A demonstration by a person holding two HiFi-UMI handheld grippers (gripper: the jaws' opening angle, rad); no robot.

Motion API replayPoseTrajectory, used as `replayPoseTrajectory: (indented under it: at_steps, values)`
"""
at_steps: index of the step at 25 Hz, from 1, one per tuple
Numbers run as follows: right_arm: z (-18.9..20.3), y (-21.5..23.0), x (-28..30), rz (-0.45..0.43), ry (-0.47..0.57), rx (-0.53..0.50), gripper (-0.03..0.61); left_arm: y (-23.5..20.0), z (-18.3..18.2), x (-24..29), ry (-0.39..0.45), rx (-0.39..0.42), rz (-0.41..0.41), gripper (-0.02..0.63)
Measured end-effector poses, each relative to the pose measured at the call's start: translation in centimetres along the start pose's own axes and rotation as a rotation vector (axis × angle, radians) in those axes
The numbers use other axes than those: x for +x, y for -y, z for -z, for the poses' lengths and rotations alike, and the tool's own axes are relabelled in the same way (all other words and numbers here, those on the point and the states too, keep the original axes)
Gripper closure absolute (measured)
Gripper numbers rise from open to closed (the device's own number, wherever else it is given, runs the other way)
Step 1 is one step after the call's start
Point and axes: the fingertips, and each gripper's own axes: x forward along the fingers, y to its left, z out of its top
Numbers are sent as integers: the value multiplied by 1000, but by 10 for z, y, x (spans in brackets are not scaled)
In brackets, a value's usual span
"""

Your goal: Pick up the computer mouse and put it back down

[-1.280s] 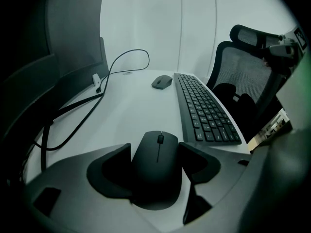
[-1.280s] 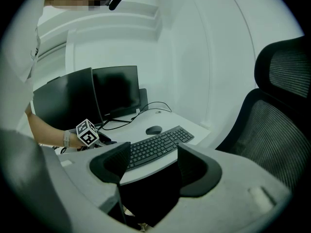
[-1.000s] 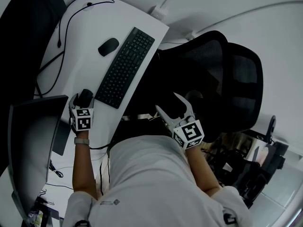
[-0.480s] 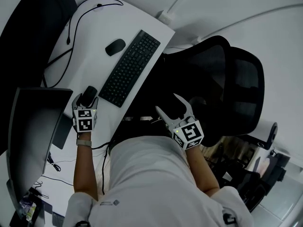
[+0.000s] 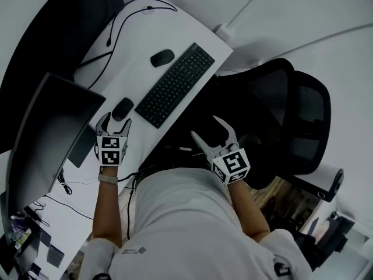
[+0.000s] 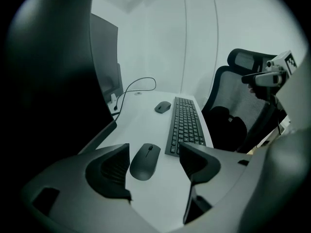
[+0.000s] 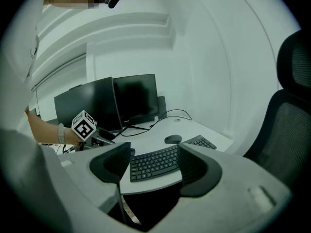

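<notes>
A dark computer mouse (image 6: pixel 145 161) lies flat on the white desk (image 5: pixel 137 77), just left of the black keyboard (image 5: pixel 175 85). My left gripper (image 6: pixel 154 166) is open, its jaws standing on either side of the mouse's near end without touching it. In the head view that mouse (image 5: pixel 122 108) lies just ahead of my left gripper (image 5: pixel 115 121). A second dark mouse (image 5: pixel 162 58) rests farther back beside the keyboard. My right gripper (image 5: pixel 207 127) hangs open and empty off the desk, over the chair seat.
A large monitor (image 5: pixel 49 133) stands at the left of the desk, with others (image 7: pixel 112 103) behind it. Black cables (image 5: pixel 125 13) run across the desk's far end. A black mesh office chair (image 5: pixel 285 115) stands close to the desk's right edge.
The mouse was between my left jaws earlier; it now lies on the desk with the jaws open and drawn back slightly. The head camera has swung. The right gripper has held still.
</notes>
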Motion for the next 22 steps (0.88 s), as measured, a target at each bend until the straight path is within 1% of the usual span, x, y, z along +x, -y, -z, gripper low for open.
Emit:
replayPoseTrajectory:
  at_steps: [5,9,17,22]
  values:
    - [-4,-17,10,-74,20,-28,279,4,0,-33,62,-36,-23,313]
    - [-10,-32,17,-137,36,-50,279,8,1,-61,94,-68,-52,313]
    - [-21,-68,25,-257,61,-91,279,16,-6,-116,198,-119,-92,313]
    - [-28,-88,27,-317,73,-118,279,23,-9,-144,264,-146,-114,313]
